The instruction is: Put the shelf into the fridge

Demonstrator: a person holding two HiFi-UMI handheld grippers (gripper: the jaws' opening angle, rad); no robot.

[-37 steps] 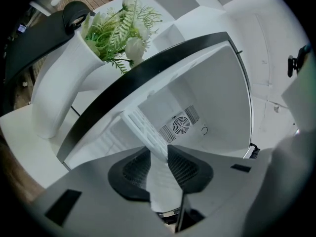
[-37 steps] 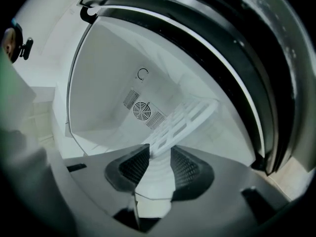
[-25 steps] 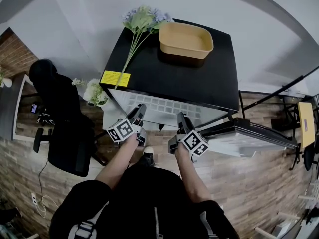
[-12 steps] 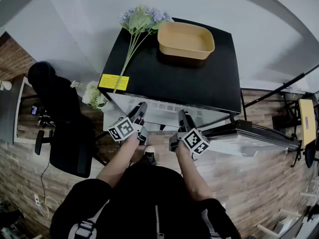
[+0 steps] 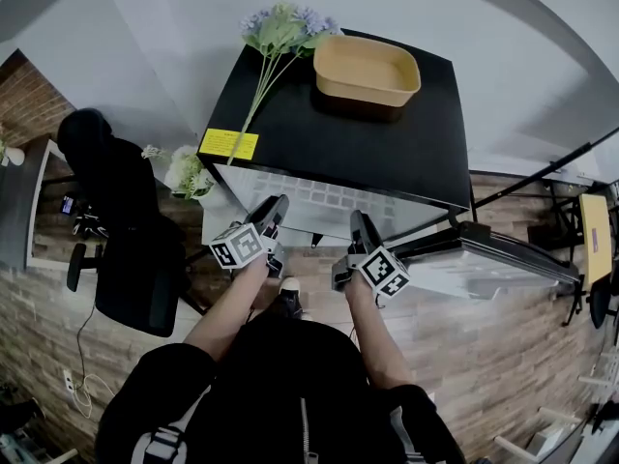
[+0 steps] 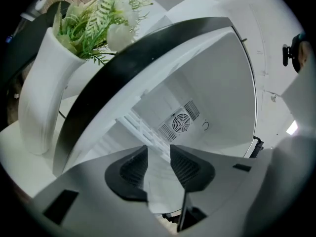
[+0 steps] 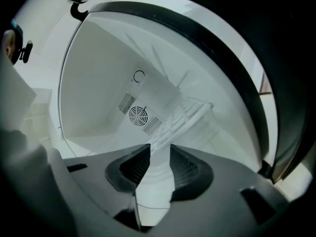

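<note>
The black mini fridge (image 5: 377,143) stands open, its door (image 5: 493,264) swung out to the right. The white wire shelf (image 5: 324,201) lies level inside it, its front edge at the mouth. My left gripper (image 5: 278,207) and right gripper (image 5: 360,224) both reach that edge. In the left gripper view the shelf (image 6: 140,127) runs between the jaws of the left gripper (image 6: 158,154), which have just been opening and stand off it. In the right gripper view the shelf (image 7: 185,113) passes between the right gripper (image 7: 160,154), whose jaws have just been closing on its edge.
A tan tray (image 5: 368,69) and artificial flowers (image 5: 285,29) lie on the fridge top. A white vase of flowers (image 5: 189,174) stands left of the fridge, beside a black office chair (image 5: 121,230). A fan grille (image 6: 181,123) marks the fridge's back wall.
Both grippers stay at the fridge mouth. The head view has shifted slightly, and a little more of the shelf's front shows.
</note>
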